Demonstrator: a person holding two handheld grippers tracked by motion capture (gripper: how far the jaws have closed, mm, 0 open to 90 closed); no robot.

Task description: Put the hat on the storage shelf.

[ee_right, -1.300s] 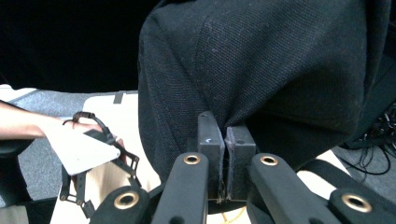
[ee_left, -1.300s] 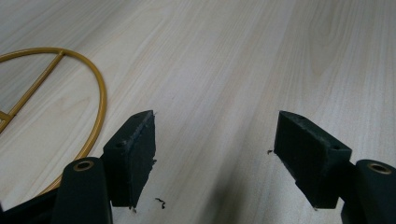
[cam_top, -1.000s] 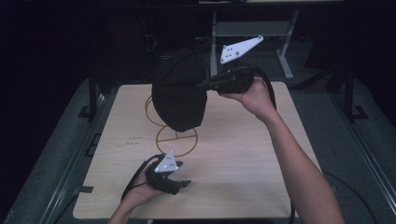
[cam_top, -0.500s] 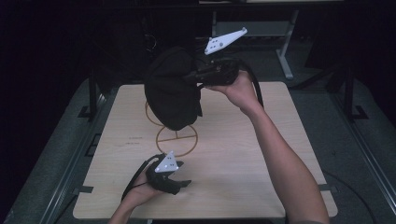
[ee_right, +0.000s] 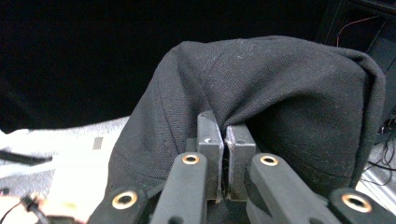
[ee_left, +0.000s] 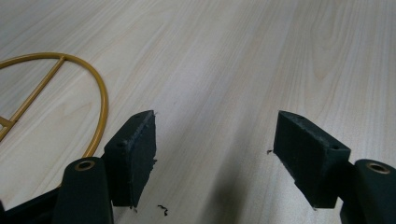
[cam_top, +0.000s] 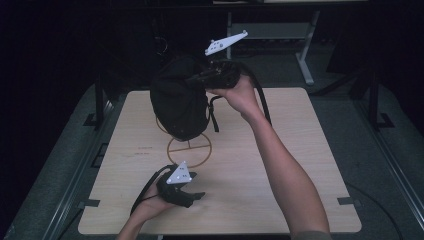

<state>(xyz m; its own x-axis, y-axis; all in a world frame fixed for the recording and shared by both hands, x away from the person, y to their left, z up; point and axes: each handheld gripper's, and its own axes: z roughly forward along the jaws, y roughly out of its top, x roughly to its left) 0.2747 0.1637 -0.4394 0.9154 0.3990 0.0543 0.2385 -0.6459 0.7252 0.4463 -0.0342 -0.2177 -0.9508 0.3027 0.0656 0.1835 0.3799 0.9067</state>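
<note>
Since a moment ago, the right tongs (cam_top: 196, 81) have carried the black cap (cam_top: 179, 102) a little to the left, above the gold wire stand (cam_top: 189, 149).

Nearest, the left tongs (cam_top: 196, 195) rest low on the worktop (cam_top: 300, 150), wide apart and holding nothing. In the middle sits the stand's ring. Farther back, the right tongs are squeezed tight on the cap's cloth, holding it up in the air.

The grip is just a small pinch of cloth, so the cap could slip out and fall, or knock the light stand over.

No words can be read anywhere.
</note>
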